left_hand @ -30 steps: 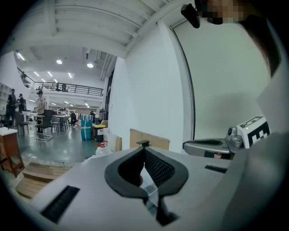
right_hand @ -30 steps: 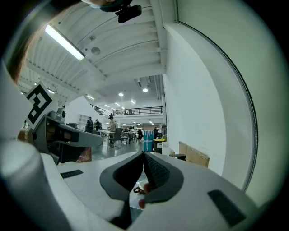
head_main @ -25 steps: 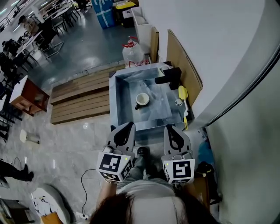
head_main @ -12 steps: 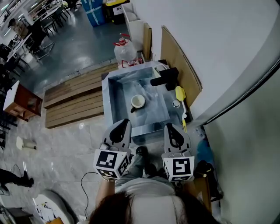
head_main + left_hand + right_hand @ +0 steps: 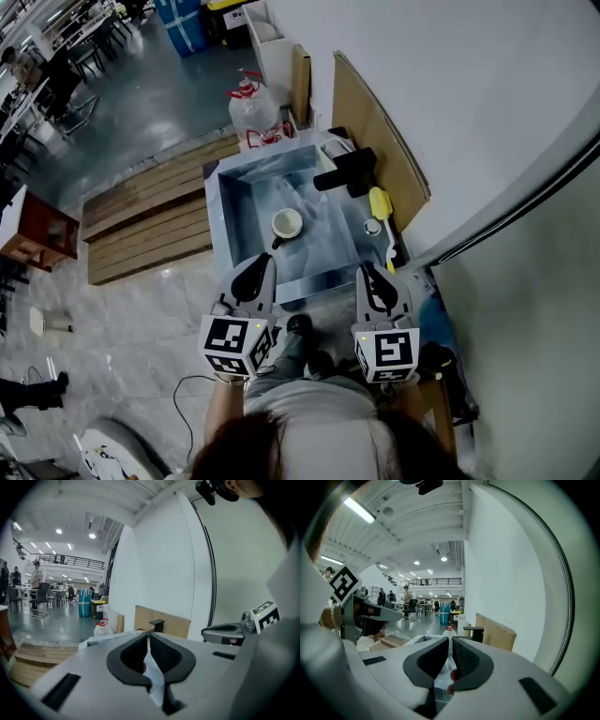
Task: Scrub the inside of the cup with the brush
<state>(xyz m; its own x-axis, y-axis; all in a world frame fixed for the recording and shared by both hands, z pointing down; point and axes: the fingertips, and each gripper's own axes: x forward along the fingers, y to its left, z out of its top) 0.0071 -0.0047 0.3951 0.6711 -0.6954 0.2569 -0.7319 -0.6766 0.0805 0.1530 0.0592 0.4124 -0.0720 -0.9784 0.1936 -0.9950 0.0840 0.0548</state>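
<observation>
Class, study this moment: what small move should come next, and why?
Probably open the right gripper and reach for the yellow brush on the right rim of the sink: it and the left gripper are shut and empty, and the cup sits untouched inside.

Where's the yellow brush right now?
In the head view, the yellow brush lies along the right rim of the sink, beside the black tap, right of the cup.

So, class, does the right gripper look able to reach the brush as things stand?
Probably yes. The brush lies on the right rim of the sink, just ahead of the right gripper, with nothing between them. Its jaws are shut, so they must open first.
</observation>
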